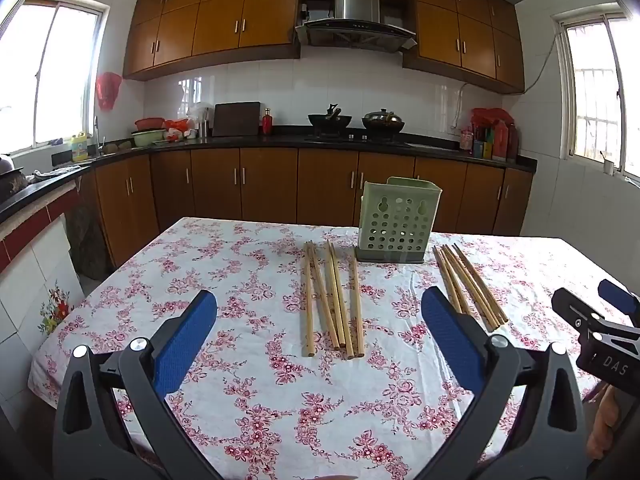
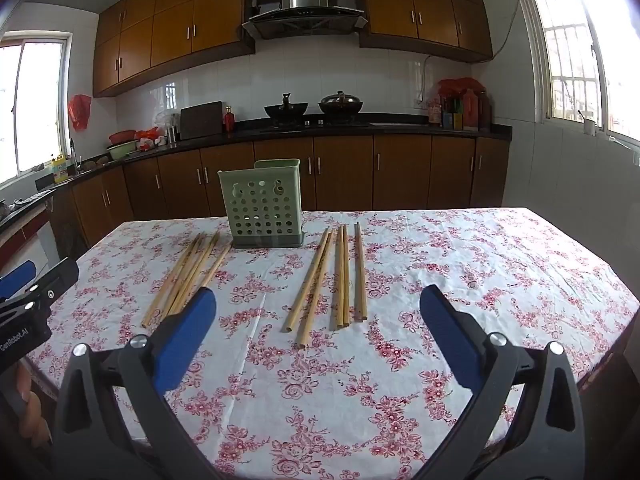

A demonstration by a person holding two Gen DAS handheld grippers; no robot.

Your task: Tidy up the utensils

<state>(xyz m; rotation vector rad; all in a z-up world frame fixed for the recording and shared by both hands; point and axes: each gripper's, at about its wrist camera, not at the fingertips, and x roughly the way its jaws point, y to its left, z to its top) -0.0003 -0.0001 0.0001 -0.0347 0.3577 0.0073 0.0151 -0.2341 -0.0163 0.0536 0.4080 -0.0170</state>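
A green perforated utensil holder [image 1: 396, 220] stands upright near the table's far edge; it also shows in the right wrist view [image 2: 262, 204]. Two groups of wooden chopsticks lie flat on the cloth. One group [image 1: 332, 300] [image 2: 188, 276] lies left of the holder, straight ahead of my left gripper [image 1: 319, 308]. The other group [image 1: 468, 286] [image 2: 332, 280] lies right of the holder, ahead of my right gripper [image 2: 318, 304]. Both grippers are open and empty, held above the near part of the table.
The table wears a white cloth with pink flowers [image 1: 256, 380] [image 2: 460, 264]. The right gripper shows at the left wrist view's right edge [image 1: 600, 328]; the left gripper shows at the right wrist view's left edge [image 2: 28, 300]. Kitchen counters and cabinets lie beyond the table.
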